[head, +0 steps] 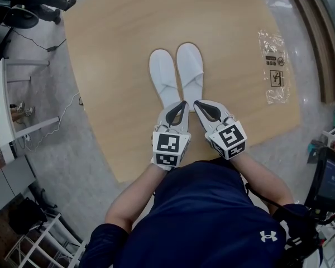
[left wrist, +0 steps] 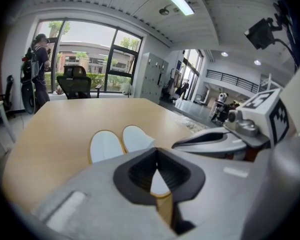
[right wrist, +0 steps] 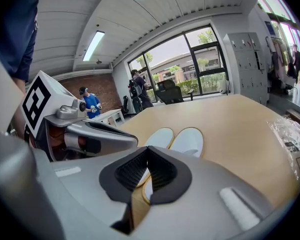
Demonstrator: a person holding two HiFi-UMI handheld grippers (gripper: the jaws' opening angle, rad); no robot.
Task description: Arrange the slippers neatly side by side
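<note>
Two white slippers lie side by side on the wooden table [head: 111, 49], toes pointing away from me: the left slipper [head: 163, 76] and the right slipper [head: 190, 67]. Both grippers hover just behind the heels, close together. My left gripper [head: 182, 103] is shut with nothing between its jaws, and so is my right gripper [head: 197, 104]. In the left gripper view the slippers [left wrist: 106, 145] [left wrist: 136, 137] lie beyond the closed jaws [left wrist: 157, 153], with the right gripper [left wrist: 215, 141] beside them. The right gripper view shows the pair [right wrist: 159, 138] [right wrist: 188, 140] past its closed jaws [right wrist: 148, 151].
A clear printed plastic bag [head: 275, 66] lies near the table's right edge, seen too in the right gripper view [right wrist: 290, 136]. Cables and white furniture [head: 11, 121] stand on the floor at left. An office chair [left wrist: 75, 81] and a person [left wrist: 37, 69] are by the far windows.
</note>
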